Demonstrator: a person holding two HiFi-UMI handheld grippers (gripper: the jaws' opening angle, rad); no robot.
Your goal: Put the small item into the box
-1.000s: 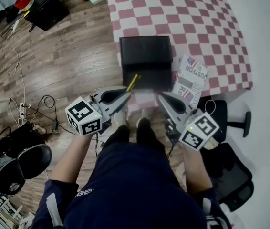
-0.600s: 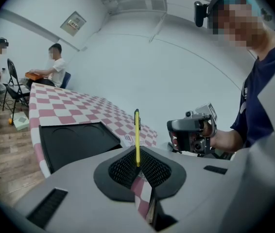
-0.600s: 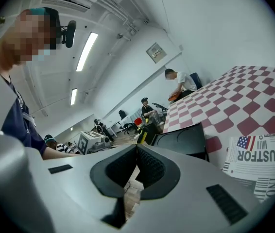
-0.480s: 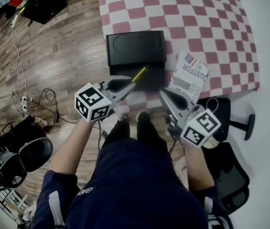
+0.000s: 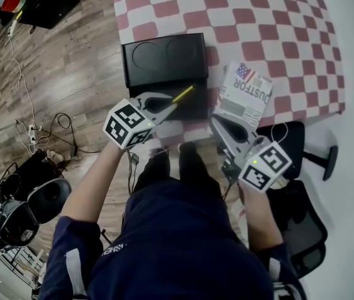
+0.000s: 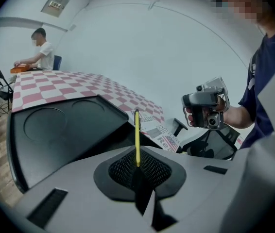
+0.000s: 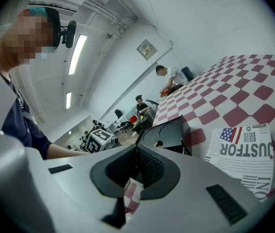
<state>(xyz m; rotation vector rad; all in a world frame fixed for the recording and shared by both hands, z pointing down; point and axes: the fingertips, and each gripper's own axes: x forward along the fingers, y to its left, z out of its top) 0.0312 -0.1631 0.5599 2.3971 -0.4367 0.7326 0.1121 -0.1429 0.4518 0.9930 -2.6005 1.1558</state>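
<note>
The left tongs [image 5: 176, 105] pinch the lower end of a thin yellow stick [image 5: 184, 94], which slants up from the tips over the near part of the black box [image 5: 164, 58]. Whether its far tip touches the box cannot be told. The right tongs [image 5: 216, 119] are pressed together on nothing, at the table's near edge, just short of a printed sheet [image 5: 246, 92] that lies beside the box.

The person stands on a wooden floor [image 5: 70, 61]. Cables [image 5: 24, 130] trail on the floor to the left, near a black chair [image 5: 45, 199]. An office chair [image 5: 302, 149] sits partly under the table's right corner.

The table [image 5: 258, 17] wears a red-and-white checked cloth. The box has two round dents in its top, and its inside is too dark to read. The table's far end is cut off by the frame. In the left gripper view a seated person [image 6: 38, 50] shows small at the table's far end.
</note>
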